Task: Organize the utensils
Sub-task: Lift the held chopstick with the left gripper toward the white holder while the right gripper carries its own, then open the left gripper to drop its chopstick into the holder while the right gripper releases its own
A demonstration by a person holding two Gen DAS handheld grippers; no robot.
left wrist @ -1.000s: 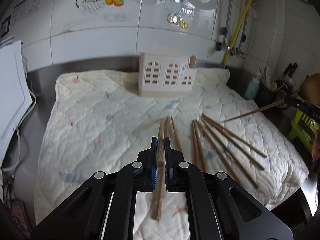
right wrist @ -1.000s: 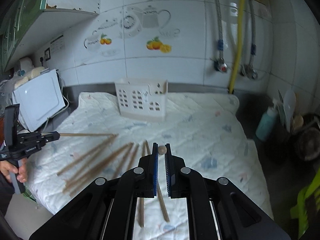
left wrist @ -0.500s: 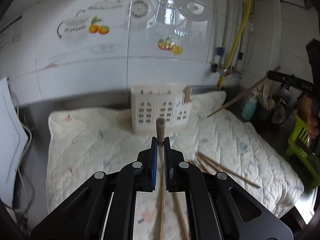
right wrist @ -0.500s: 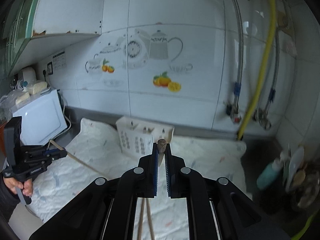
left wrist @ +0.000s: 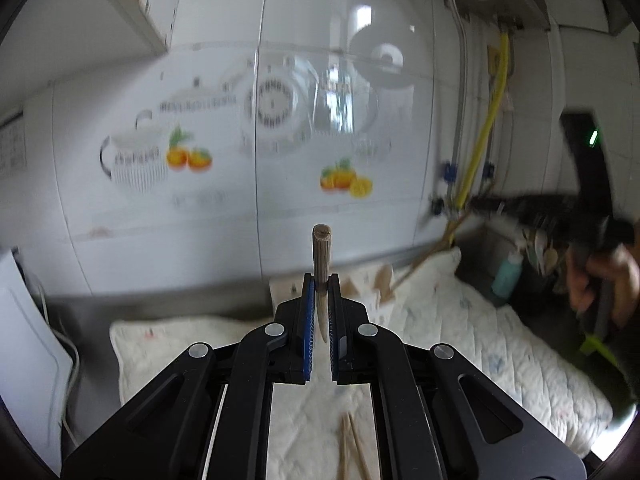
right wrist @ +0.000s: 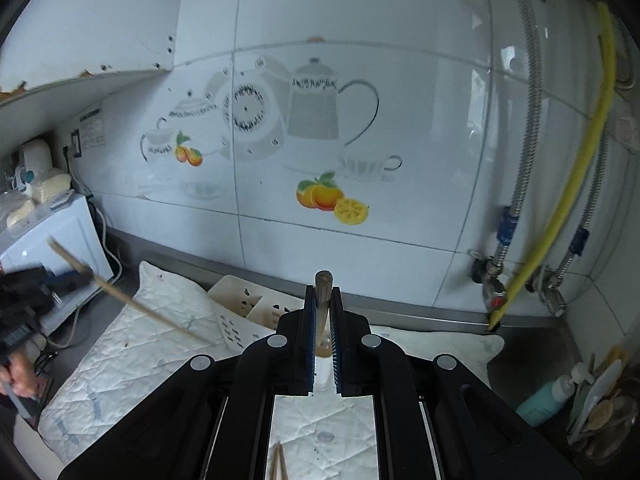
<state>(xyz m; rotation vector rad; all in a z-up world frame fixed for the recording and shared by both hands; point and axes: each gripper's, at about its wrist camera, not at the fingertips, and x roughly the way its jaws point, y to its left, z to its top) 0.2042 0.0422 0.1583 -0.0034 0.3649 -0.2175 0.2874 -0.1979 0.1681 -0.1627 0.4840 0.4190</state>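
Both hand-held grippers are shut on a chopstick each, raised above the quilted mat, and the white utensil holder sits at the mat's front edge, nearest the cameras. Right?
Not quite. The white utensil holder sits at the far side of the quilted mat, by the tiled wall, as the right wrist view shows. The rest holds: the left hand-held gripper and right hand-held gripper each clamp a chopstick above the mat.

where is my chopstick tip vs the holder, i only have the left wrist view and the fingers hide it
observer: the right wrist view shows the left chopstick slanting down. Its tip is at the holder's near left corner, over the mat, not in an opening.
operator: is the right one actually holding, it's a blur here
observer: yes, the right gripper is shut on the right chopstick, whose blunt end pokes just past the fingertips.
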